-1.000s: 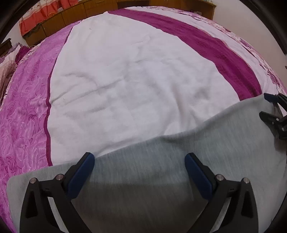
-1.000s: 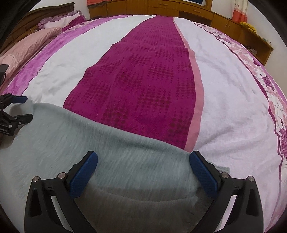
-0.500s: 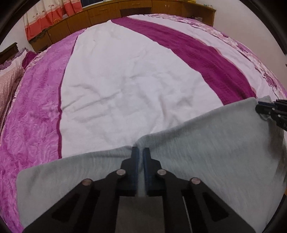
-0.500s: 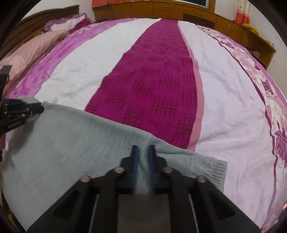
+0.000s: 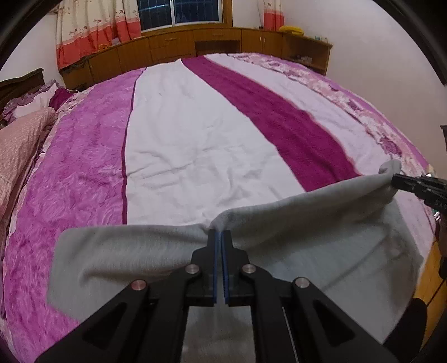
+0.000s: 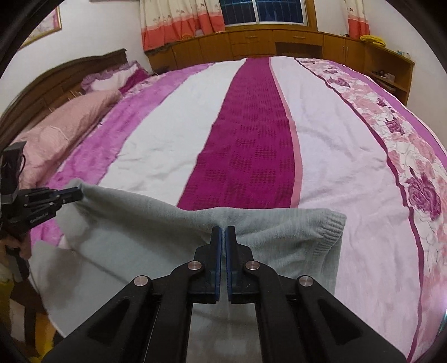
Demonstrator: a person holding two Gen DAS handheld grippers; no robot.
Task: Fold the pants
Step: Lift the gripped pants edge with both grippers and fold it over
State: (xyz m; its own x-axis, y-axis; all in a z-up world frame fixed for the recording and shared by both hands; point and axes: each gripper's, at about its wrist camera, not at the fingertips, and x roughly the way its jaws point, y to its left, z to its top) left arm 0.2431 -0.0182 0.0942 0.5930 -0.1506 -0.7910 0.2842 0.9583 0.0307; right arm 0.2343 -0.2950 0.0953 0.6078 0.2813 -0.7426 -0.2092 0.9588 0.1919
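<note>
Grey knit pants [image 5: 293, 231] hang by their upper edge above the near side of the bed, stretched between both grippers. My left gripper [image 5: 219, 233] is shut on that edge, the cloth bunching at its blue pads. My right gripper [image 6: 223, 230] is shut on the same edge nearer the ribbed end [image 6: 329, 229]. In the left wrist view the right gripper [image 5: 396, 178] pinches the cloth at the far right. The right wrist view shows the pants [image 6: 134, 223] and the left gripper [image 6: 79, 194] holding them at the far left. The lower part of the pants hangs out of sight below the jaws.
The bed's striped cover [image 5: 195, 134] in white, magenta and pink spreads ahead. Pink pillows [image 6: 67, 131] and a dark headboard [image 6: 56, 81] lie at the left. Wooden cabinets [image 6: 265, 42] and curtains [image 6: 181, 22] line the far wall under a window.
Both grippers went from wide open to shut on the pants' edge. Both then rose, lifting that edge off the bed, so more of the room shows.
</note>
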